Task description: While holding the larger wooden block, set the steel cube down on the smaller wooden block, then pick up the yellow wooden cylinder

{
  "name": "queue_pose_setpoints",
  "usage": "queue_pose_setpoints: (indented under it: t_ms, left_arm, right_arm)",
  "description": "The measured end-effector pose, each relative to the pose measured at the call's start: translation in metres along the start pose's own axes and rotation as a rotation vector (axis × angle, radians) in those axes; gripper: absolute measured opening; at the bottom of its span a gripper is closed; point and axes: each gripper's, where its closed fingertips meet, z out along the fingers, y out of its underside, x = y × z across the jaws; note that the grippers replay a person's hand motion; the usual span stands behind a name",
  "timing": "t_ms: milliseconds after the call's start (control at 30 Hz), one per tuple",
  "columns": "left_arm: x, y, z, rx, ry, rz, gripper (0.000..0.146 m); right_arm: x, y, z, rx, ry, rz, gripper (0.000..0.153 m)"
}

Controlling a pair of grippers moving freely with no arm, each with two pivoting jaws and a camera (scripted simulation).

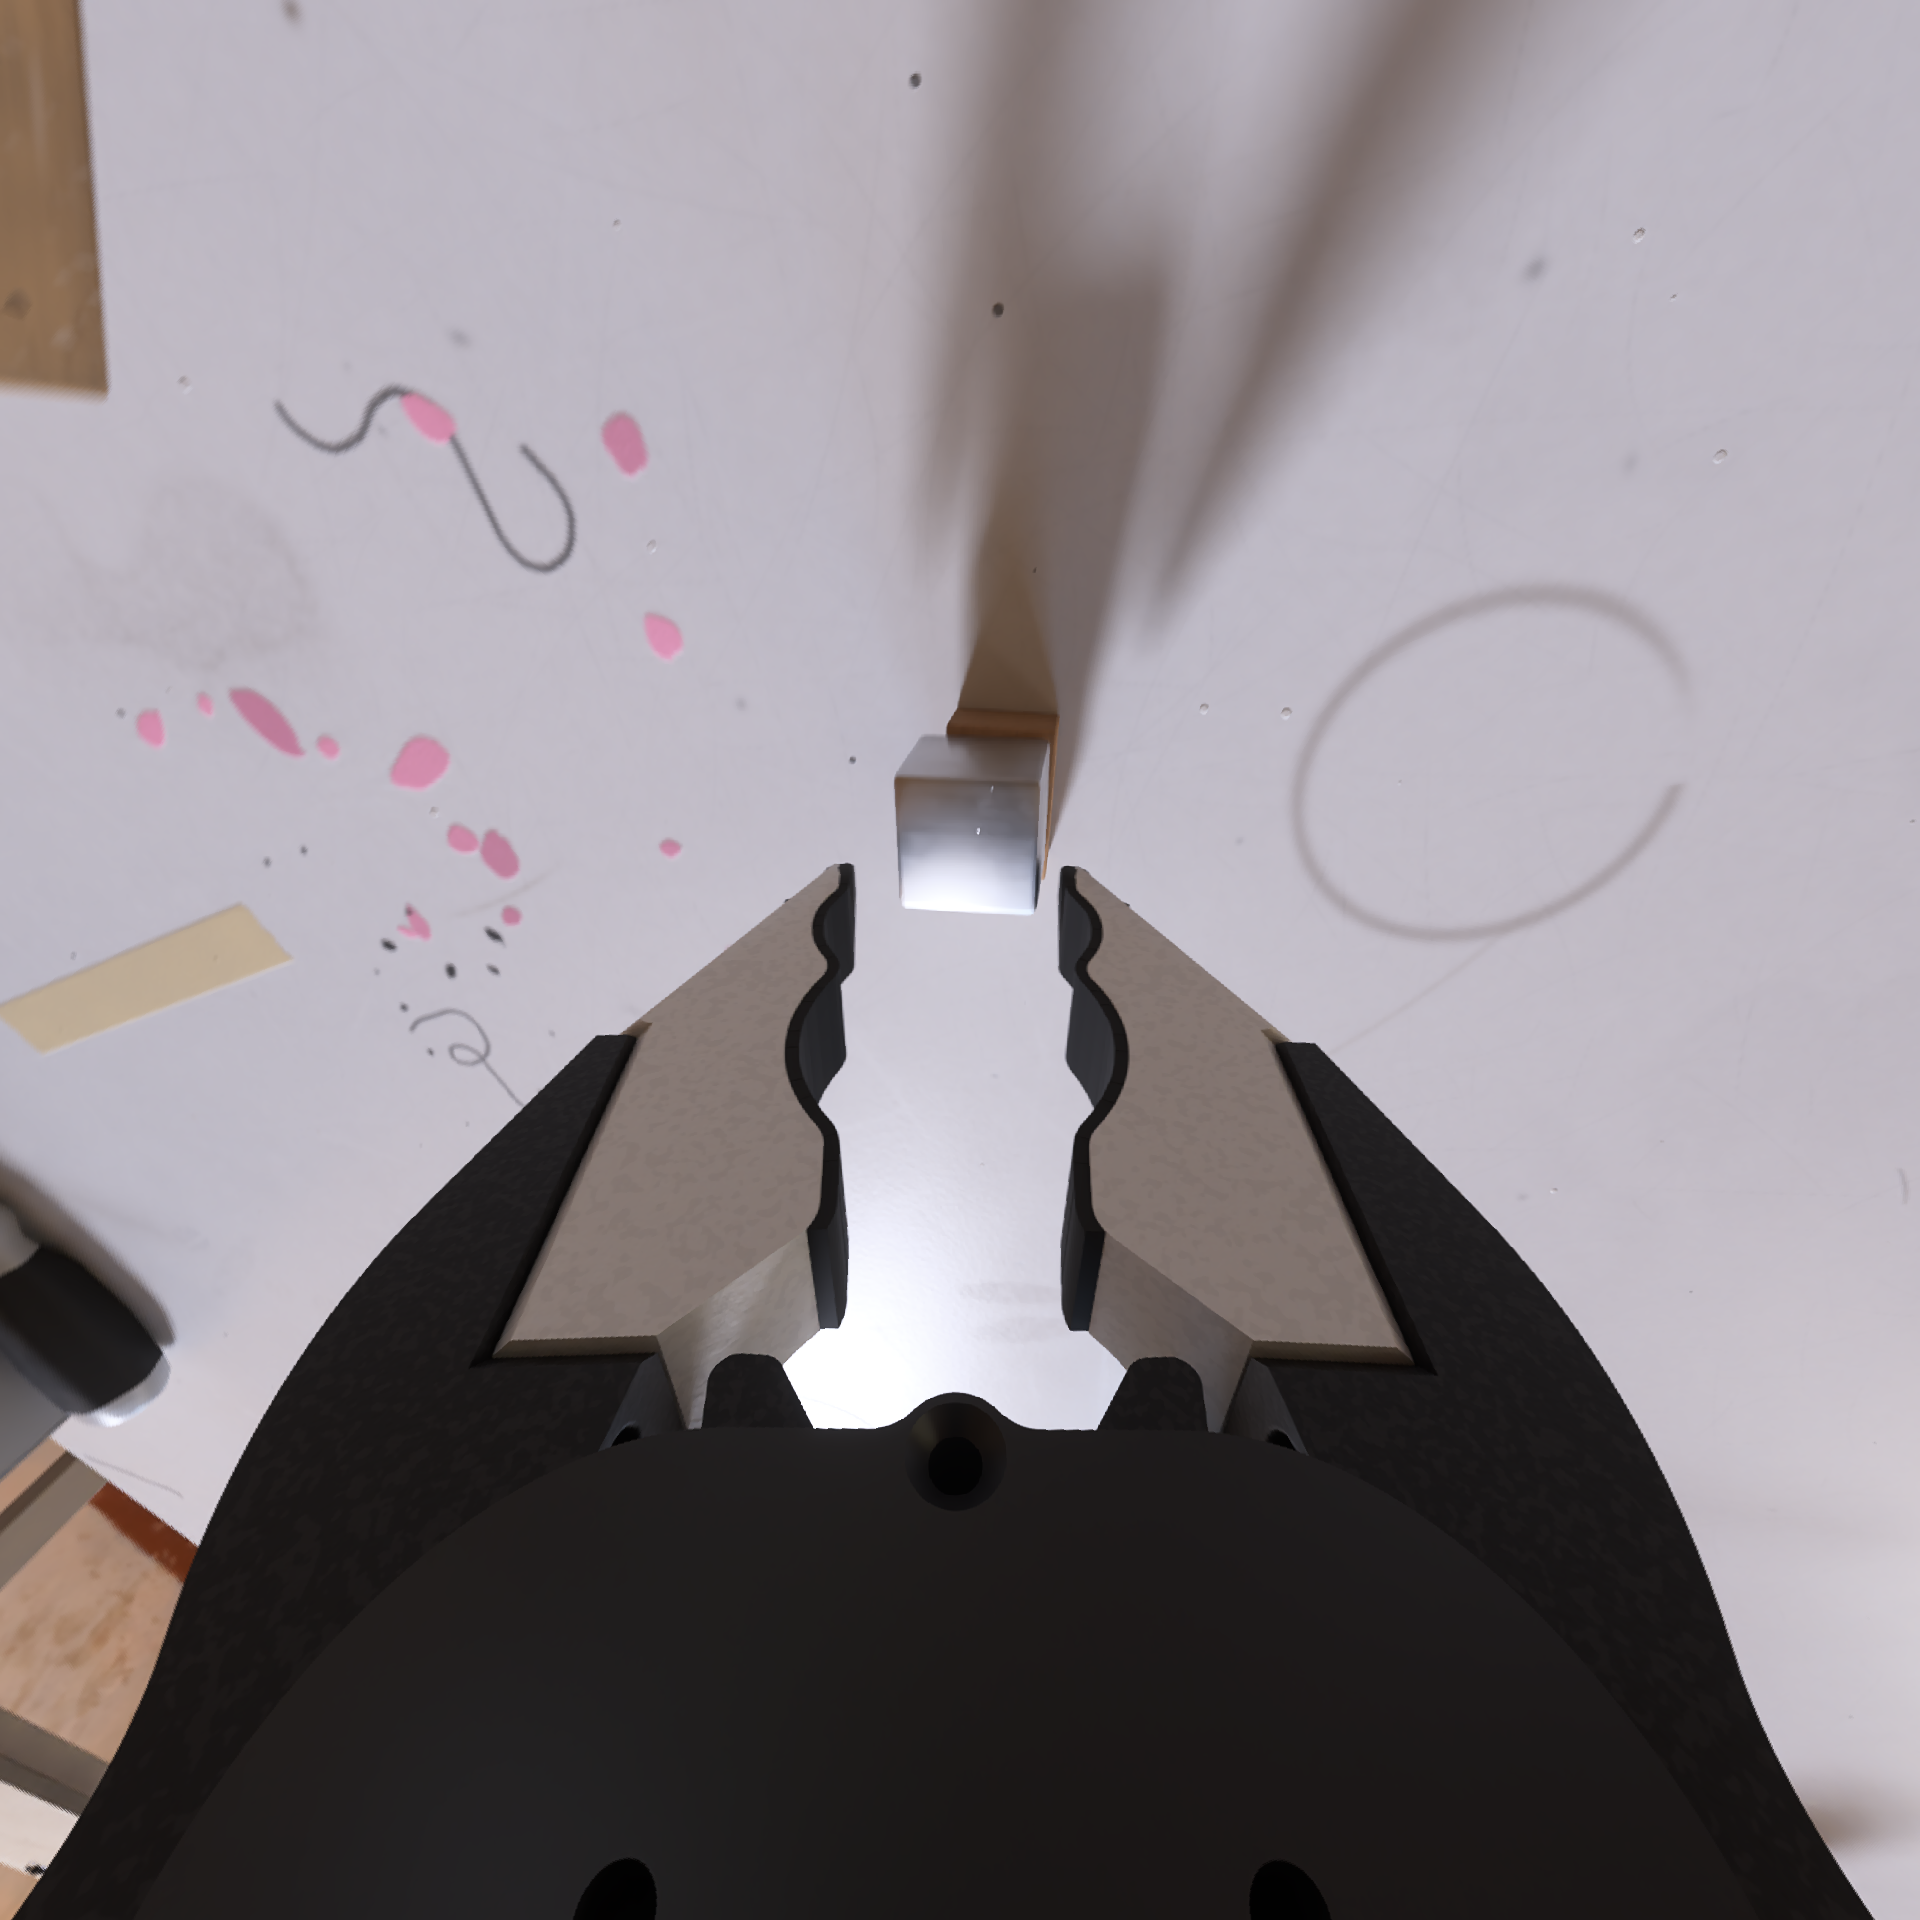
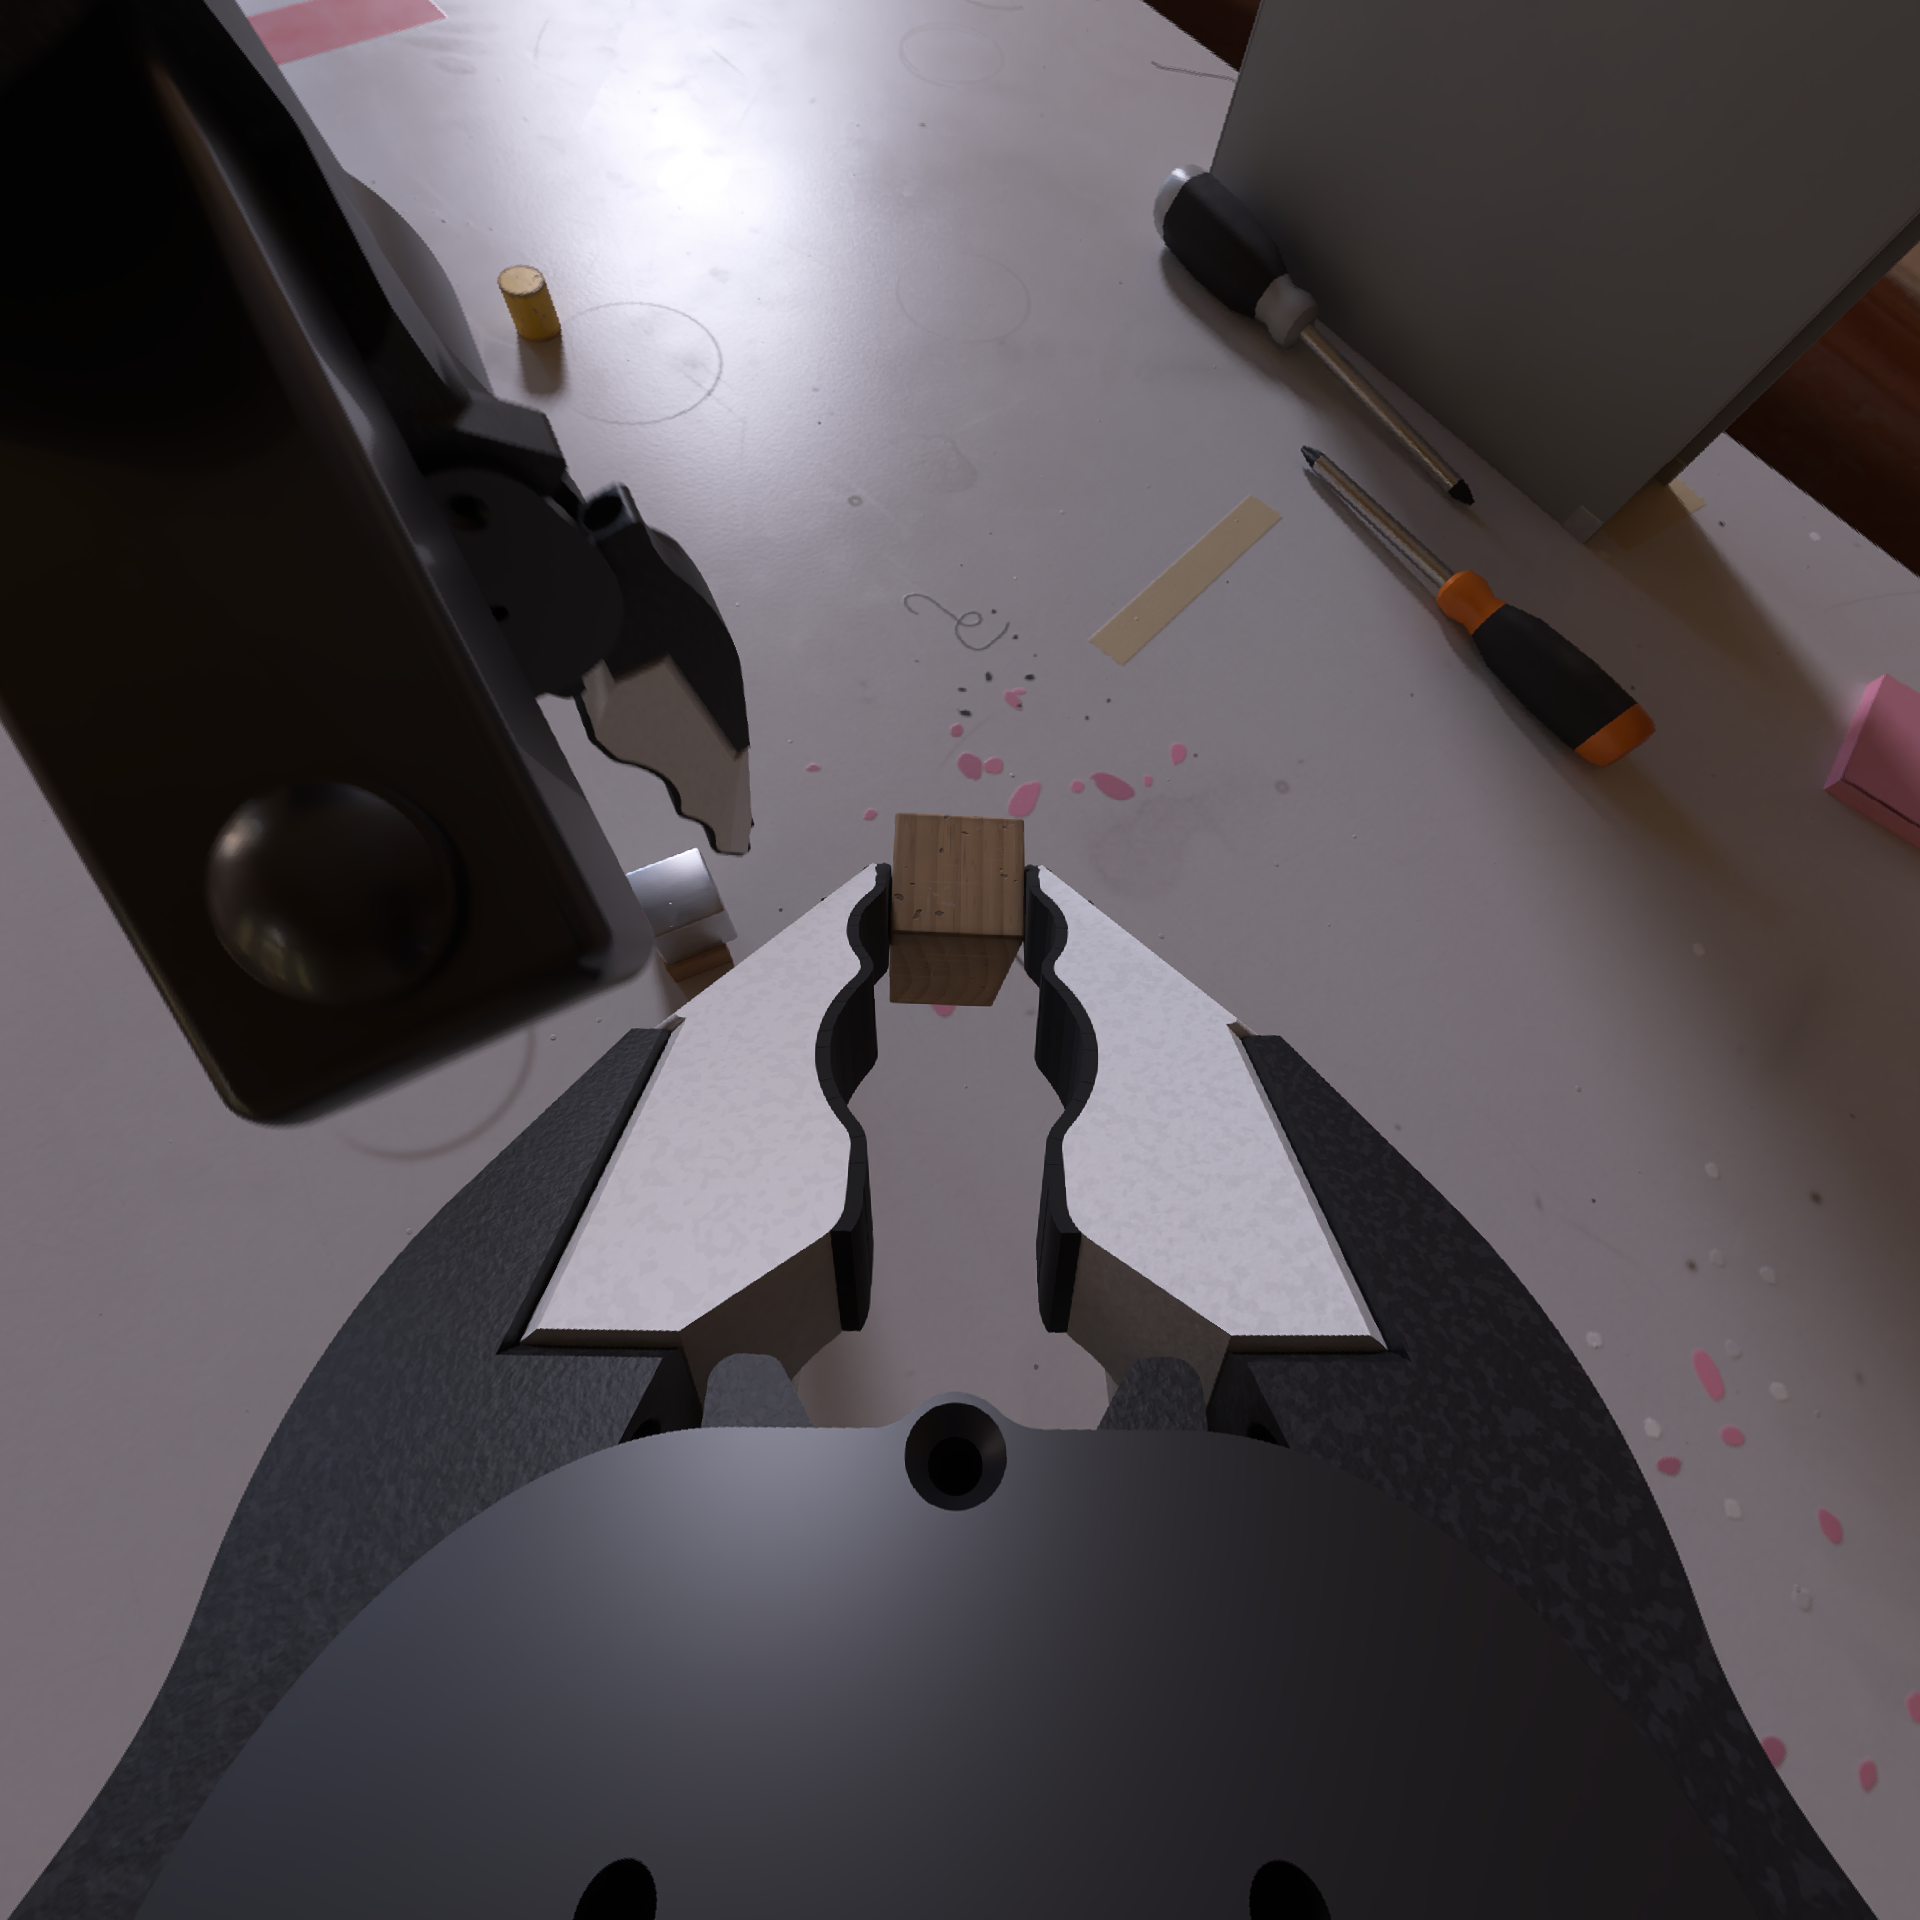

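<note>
The steel cube point(image 1: 968, 826) sits on the smaller wooden block point(image 1: 1003, 720), which shows only as a thin brown edge behind and to the right of it. My left gripper point(image 1: 958, 878) is open and empty, with its tips just above the cube. In the right wrist view its fingers point(image 2: 696, 748) hang over the steel cube point(image 2: 681, 883) and the smaller block point(image 2: 698, 961). My right gripper point(image 2: 958, 878) is shut on the larger wooden block point(image 2: 956, 904) and holds it above the table. The yellow wooden cylinder point(image 2: 530, 301) stands upright at the far left.
Two screwdrivers point(image 2: 1288, 301) point(image 2: 1538, 665) lie at the right by a grey box point(image 2: 1558, 208). A pink block point(image 2: 1881, 748) is at the right edge. A strip of beige tape point(image 2: 1184, 592) and pink paint spots mark the white table point(image 2: 935, 208).
</note>
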Motion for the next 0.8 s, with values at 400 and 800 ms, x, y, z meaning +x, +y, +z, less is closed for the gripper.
queue_pose_setpoints:
  t_ms: [400, 800]
  left_arm:
    - [-0.022, 0.175, -0.119, 0.082, -0.250, -0.296, 0.042]
    - [-0.031, 0.310, -0.022, -0.037, -0.157, -0.322, 0.051]
  right_arm:
    - [-0.001, -0.003, -0.002, 0.019, -0.012, 0.003, 0.025]
    - [-0.009, -0.003, 0.004, -0.006, -0.026, -0.005, 0.025]
